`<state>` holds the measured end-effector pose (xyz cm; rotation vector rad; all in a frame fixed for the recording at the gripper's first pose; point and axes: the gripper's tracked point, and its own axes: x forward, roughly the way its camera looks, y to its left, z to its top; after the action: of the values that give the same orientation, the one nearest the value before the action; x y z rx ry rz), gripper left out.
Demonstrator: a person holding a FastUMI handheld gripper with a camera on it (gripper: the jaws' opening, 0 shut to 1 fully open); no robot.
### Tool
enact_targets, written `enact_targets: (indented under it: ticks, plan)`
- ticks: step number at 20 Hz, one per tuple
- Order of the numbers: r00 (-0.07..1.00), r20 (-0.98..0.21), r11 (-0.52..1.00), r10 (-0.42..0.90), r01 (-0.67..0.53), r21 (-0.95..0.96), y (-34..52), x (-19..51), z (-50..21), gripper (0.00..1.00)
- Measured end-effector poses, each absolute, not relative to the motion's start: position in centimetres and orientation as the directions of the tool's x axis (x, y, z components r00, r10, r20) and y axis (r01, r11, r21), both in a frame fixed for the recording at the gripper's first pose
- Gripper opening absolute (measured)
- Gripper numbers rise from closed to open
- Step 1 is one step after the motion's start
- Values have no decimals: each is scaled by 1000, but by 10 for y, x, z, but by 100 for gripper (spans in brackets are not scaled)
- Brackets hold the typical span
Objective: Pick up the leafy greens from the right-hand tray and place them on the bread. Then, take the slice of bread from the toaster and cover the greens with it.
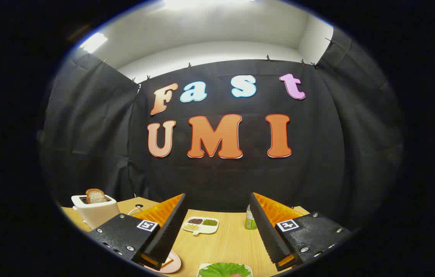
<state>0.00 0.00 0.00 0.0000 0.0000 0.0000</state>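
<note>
While I held the gripper [217, 227] released above the table [225, 242], leafy greens [224, 269] lay between its fingers, the toaster [96, 211] well apart.

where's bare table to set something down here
The open gripper frames the widest bare wood, between the divided dish beyond and the leafy greens close in. It is tighter by the toaster with its cord, around the pink plate under one finger, and near the green can.
</note>
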Motion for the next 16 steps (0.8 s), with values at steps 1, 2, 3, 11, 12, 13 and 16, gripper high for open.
enact_targets:
  ticks: [1, 2, 3, 11, 12, 13, 16]
  plan:
    - [1000, -1, 1000, -4, 4, -3, 2, 0, -2, 96]
    - [1000, -6, 1000, -4, 4, -5, 4, 2, -5, 96]
    - [1000, -12, 1000, -4, 4, -6, 5, 3, -9, 96]
    - [1000, 9, 995, 7, -6, -100, 24, 0, -5, 96]
    - [1000, 11, 995, 15, -14, -97, 27, 0, -5, 96]
    - [1000, 11, 995, 26, -24, -92, 29, 1, -5, 96]
    - [1000, 10, 996, 25, -25, -81, 28, 1, -2, 96]
